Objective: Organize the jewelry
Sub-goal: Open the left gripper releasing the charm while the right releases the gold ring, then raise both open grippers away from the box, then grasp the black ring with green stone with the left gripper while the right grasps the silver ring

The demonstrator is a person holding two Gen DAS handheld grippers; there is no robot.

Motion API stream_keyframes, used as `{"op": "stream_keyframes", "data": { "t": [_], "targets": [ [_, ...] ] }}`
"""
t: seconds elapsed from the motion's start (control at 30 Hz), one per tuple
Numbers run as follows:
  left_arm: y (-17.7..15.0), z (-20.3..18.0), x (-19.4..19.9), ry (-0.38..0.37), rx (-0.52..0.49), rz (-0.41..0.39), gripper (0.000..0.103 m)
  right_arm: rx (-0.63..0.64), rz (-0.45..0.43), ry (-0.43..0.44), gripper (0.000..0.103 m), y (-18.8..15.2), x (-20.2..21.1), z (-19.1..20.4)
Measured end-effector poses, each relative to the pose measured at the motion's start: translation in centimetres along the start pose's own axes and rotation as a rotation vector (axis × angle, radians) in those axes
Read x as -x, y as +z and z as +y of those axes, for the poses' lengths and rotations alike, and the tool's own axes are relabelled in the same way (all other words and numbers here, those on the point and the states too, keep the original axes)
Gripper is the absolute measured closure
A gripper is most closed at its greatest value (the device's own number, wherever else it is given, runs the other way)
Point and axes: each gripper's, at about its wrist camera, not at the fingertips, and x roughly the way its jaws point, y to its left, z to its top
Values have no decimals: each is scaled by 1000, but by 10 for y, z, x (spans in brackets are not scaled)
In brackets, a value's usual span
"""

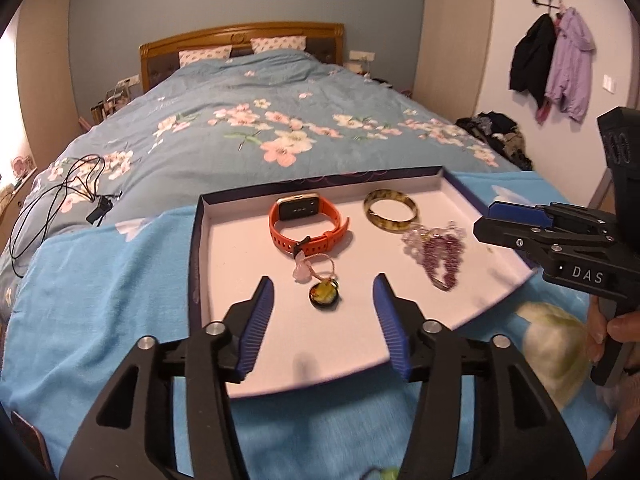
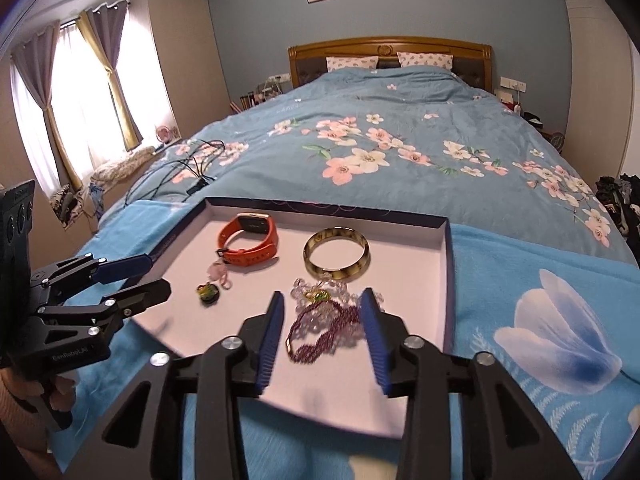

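A shallow box lid tray (image 1: 216, 264) (image 2: 446, 280) with a white floor lies on a blue towel at the foot of the bed. In it are an orange smartwatch (image 1: 308, 220) (image 2: 250, 242), a mottled bangle (image 1: 392, 210) (image 2: 336, 256), a purple bead necklace (image 1: 442, 256) (image 2: 320, 332) and a round dark pendant with a pink charm (image 1: 324, 294) (image 2: 208, 293). My left gripper (image 1: 324, 292) (image 2: 154, 276) is open, its fingers either side of the pendant, above the tray. My right gripper (image 2: 322, 304) (image 1: 484, 220) is open, its fingers flanking the bead necklace without pressing it.
The blue flower-print towel (image 1: 100, 280) (image 2: 540, 300) covers the bed's near end. Black cables (image 1: 60, 196) (image 2: 188, 164) lie on the floral duvet to the left. Coats (image 1: 552, 60) hang on the right wall. A person's hand (image 1: 612, 328) holds the right gripper's handle.
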Motion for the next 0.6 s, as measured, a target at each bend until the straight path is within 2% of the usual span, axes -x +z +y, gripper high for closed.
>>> {"op": "stream_keyframes", "data": {
  "t": [0.17,0.37,0.6],
  "targets": [
    [-19,0,35,-43,-25,-19,43,18,14,34,58,-23,21,7],
    [-59,-8,60,-79,-67,21,42,29,69,44,57,-60,36,15],
    [-89,-20,71,-99,-89,62,42,39,118,50,57,-96,47,28]
  ]
}}
